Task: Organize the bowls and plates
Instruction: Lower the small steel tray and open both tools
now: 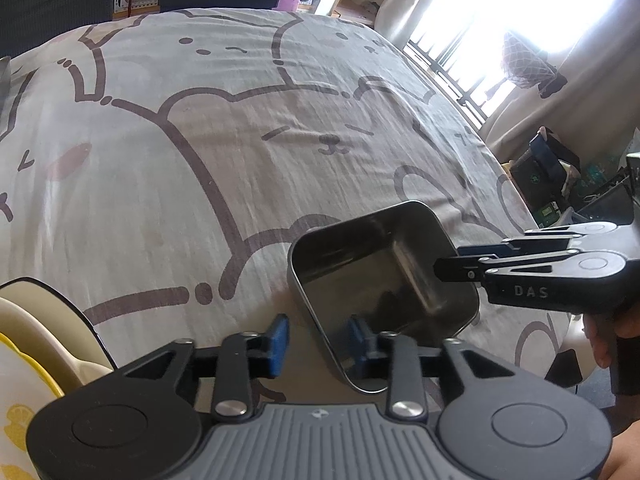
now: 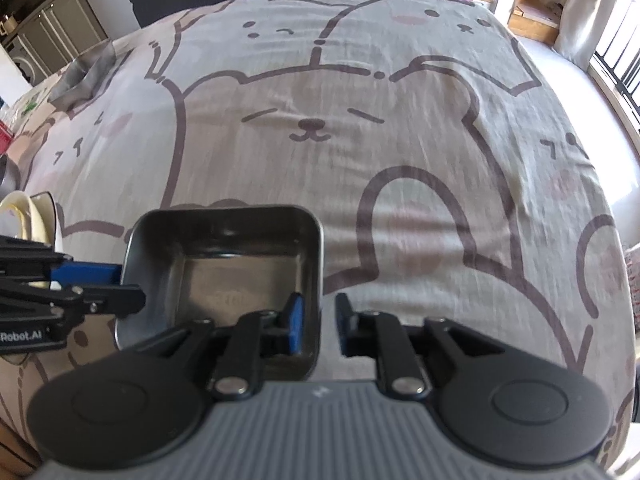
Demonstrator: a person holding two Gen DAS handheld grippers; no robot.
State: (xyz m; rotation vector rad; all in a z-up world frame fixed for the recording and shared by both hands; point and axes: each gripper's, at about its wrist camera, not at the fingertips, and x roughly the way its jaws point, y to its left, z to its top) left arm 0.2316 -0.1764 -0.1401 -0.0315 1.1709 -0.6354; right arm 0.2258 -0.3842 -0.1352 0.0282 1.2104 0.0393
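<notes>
A: Where is the metal tray (image 1: 384, 276) sitting?

B: On the bench (image 1: 240, 152), which is covered by a cloth printed with cartoon bears. It is a square, shiny tray with rounded corners, empty, near the front edge between the two tools.

A: Is the left tool (image 1: 320, 344) gripping it?

B: No. Its blue pads stand apart, one on each side of the tray's near wall, and neither presses on the metal. It is released.

A: And the right tool (image 2: 319, 326)?

B: Also released. In the right wrist view one pad is inside the tray (image 2: 224, 276) and the other outside, with the right-hand wall between them and a gap on both sides.

A: Anything else on the bench?

B: A stack of cream dishes (image 1: 44, 336) with a dark rim at the left edge, and below it a white plate with a yellow lemon print (image 1: 20, 412). A hand (image 1: 604, 344) holds the right tool's handle.
</notes>
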